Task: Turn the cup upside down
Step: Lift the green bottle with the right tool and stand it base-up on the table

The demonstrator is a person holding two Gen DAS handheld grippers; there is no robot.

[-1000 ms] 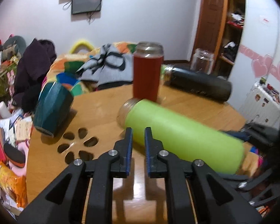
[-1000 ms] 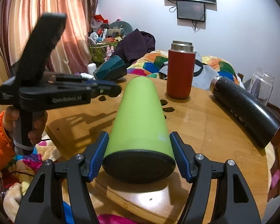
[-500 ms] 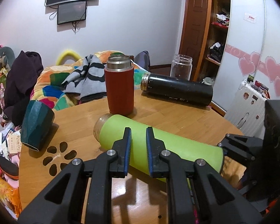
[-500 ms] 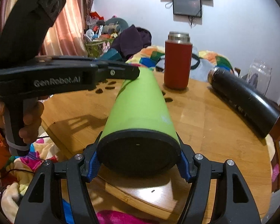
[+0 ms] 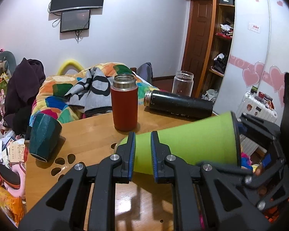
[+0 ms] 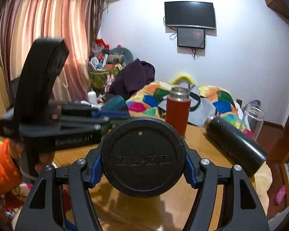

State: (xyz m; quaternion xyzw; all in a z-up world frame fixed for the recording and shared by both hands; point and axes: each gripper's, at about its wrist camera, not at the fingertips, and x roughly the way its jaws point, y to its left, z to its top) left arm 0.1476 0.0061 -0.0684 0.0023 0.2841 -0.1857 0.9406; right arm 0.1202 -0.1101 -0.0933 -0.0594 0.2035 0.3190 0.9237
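The lime-green cup (image 5: 192,142) with a black base (image 6: 142,159) is held lying roughly level above the wooden table (image 5: 90,127). My right gripper (image 6: 142,170) is shut on its base end, which fills that view; the same gripper shows at the right of the left wrist view (image 5: 260,154). My left gripper (image 5: 143,152) has its jaws nearly closed with a narrow gap, empty, just in front of the cup's mouth end. It also shows at the left of the right wrist view (image 6: 82,123).
A red flask (image 5: 124,104) stands upright on the table. A black flask (image 5: 179,104) lies on its side behind it. A dark teal cup (image 5: 44,134) leans at the table's left edge. A clear glass jar (image 5: 183,82) stands at the back. Bedding and clutter lie beyond.
My right gripper closed on the green cup's base and lifted that end off the table, bringing the cup up toward level. My left gripper rose along with it, still nearly closed.
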